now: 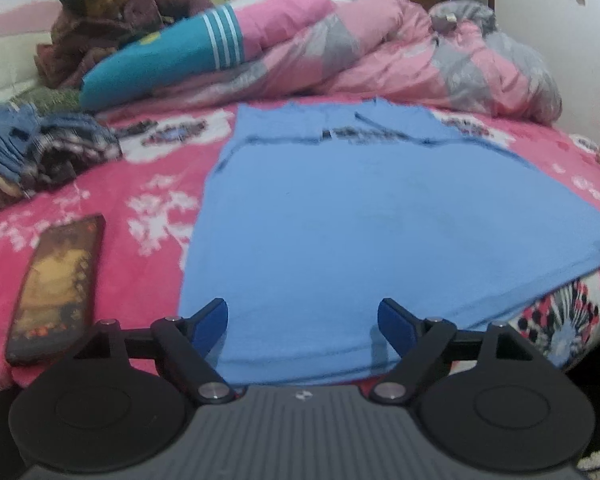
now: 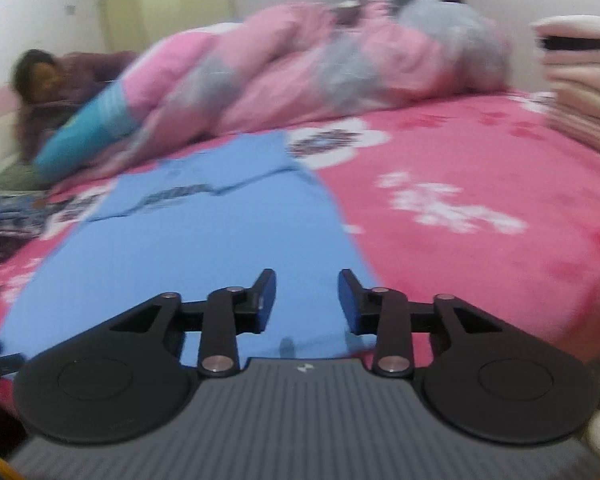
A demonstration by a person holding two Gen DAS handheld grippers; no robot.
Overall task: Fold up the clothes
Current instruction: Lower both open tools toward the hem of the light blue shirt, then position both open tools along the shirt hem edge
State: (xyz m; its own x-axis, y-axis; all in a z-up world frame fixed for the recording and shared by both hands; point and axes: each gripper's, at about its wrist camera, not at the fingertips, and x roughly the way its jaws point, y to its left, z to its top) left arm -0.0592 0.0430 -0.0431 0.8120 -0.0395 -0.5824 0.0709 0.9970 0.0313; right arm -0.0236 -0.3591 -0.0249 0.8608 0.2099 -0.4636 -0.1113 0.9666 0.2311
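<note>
A light blue T-shirt point(image 1: 352, 216) lies flat on the pink flowered bed cover point(image 1: 140, 184), its sleeves folded in at the far end. My left gripper point(image 1: 303, 322) hovers over the shirt's near hem, jaws wide apart with nothing between them. In the right wrist view the same blue shirt point(image 2: 204, 248) stretches away to the left. My right gripper point(image 2: 307, 300) stands over the shirt's near right corner, jaws partly apart and empty. This view is blurred.
A phone point(image 1: 58, 288) lies on the bed cover left of the shirt. A pile of dark clothes point(image 1: 40, 148) sits further left. A rumpled pink and grey quilt point(image 1: 360, 48) and a teal pillow point(image 1: 160, 60) fill the back. A person point(image 1: 100, 12) lies at the far left. Folded towels point(image 2: 584, 84) are stacked at the right.
</note>
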